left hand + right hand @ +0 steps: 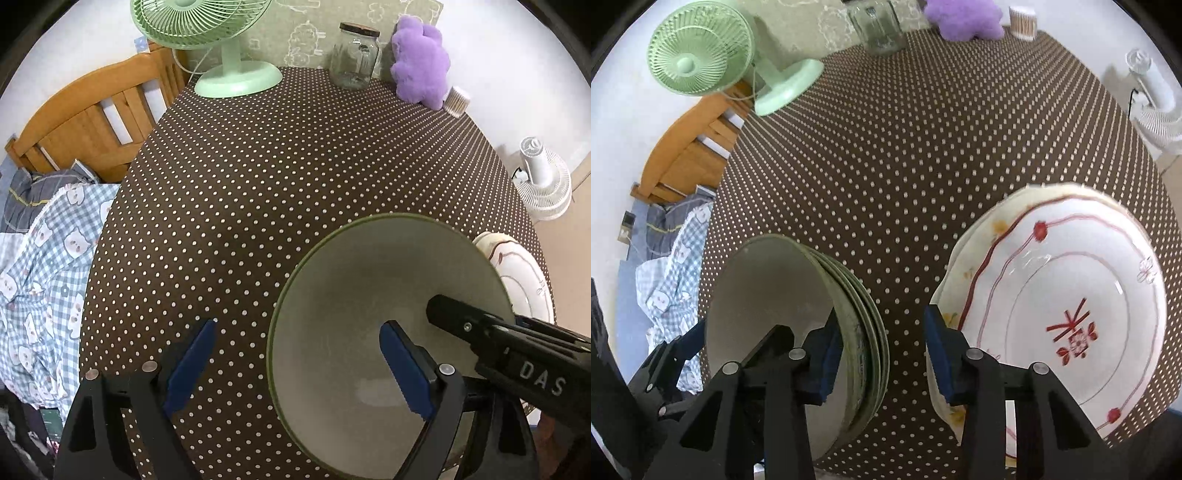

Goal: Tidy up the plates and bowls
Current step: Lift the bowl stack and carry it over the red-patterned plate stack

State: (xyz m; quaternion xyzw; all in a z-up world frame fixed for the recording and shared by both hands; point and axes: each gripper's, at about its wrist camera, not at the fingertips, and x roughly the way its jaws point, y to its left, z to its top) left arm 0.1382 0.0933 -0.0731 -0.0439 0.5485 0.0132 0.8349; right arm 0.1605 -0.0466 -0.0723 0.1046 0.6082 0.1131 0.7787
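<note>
left tool [295, 369]: spread wide, straddling the near rim of the pale green ceramic bowl stack [388, 314], nothing gripped | right tool [879, 354]: half-open, empty, between bowls (left) and white red-patterned plate [1063, 314] (right) | both on dotted worktop [258, 184]

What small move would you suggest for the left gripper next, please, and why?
I would probably close the left gripper on the top green bowl, at its rim. Its jaws stand open astride that rim: the inner pad is inside the bowl and the outer pad is over the dotted tablecloth, and neither seems to be pressing yet.
</note>
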